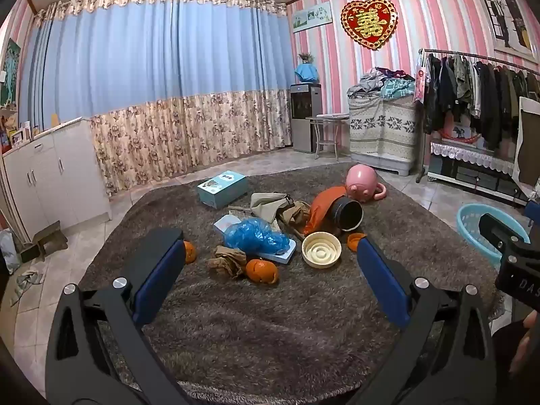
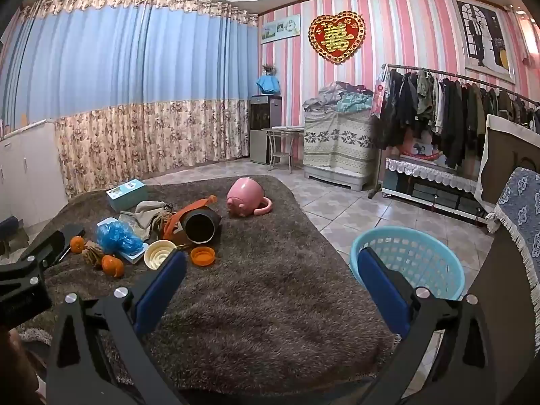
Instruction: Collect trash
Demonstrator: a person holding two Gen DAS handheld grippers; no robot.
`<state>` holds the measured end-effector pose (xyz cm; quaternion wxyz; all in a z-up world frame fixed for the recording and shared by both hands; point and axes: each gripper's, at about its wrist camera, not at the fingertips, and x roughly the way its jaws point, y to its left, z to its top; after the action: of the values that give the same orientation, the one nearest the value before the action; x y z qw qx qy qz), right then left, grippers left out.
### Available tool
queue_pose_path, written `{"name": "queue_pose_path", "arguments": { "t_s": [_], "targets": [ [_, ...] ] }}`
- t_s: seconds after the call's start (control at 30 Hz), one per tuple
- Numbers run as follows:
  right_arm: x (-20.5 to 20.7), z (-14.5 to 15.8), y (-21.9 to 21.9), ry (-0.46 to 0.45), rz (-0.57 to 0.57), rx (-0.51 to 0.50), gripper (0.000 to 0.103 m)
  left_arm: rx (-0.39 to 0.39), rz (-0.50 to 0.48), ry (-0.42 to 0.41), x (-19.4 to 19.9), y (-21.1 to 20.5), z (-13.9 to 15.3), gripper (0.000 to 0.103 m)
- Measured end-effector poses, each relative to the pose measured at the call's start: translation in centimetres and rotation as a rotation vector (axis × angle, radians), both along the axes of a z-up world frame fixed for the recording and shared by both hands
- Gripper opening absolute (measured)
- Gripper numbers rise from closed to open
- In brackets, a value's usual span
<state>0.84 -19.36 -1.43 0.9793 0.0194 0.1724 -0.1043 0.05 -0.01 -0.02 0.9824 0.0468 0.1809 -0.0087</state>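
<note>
Trash lies scattered on a shaggy brown rug (image 1: pixel 270 320): orange peels (image 1: pixel 261 271) (image 1: pixel 189 251), a crumpled brown paper (image 1: pixel 227 261), a blue plastic bag (image 1: pixel 256 234), a cream round lid (image 1: pixel 321 249), an orange cap (image 2: pixel 202 255) and a black tube with an orange bag (image 1: pixel 347 215). A light blue basket (image 2: pixel 410 263) stands on the tiles right of the rug. My left gripper (image 1: pixel 270 253) is open and empty, above the rug short of the pile. My right gripper (image 2: pixel 271 263) is open and empty, between the pile and the basket.
A pink pot (image 1: pixel 362 184), a blue box (image 1: pixel 222 187) and beige cloth (image 1: pixel 270 202) also lie on the rug. White cabinets (image 1: pixel 50 175) stand left; a clothes rack (image 2: pixel 455 114) and covered furniture (image 2: pixel 337 141) stand right.
</note>
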Motion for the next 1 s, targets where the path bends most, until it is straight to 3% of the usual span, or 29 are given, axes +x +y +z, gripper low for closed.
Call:
{"name": "queue_pose_path", "arguments": {
  "t_s": [1.0],
  "targets": [
    [-0.14,0.25,-0.29,-0.01,-0.003,-0.007,0.099,-0.013,0.0,0.008,-0.1,-0.09,-0.41,0.098]
  ]
}}
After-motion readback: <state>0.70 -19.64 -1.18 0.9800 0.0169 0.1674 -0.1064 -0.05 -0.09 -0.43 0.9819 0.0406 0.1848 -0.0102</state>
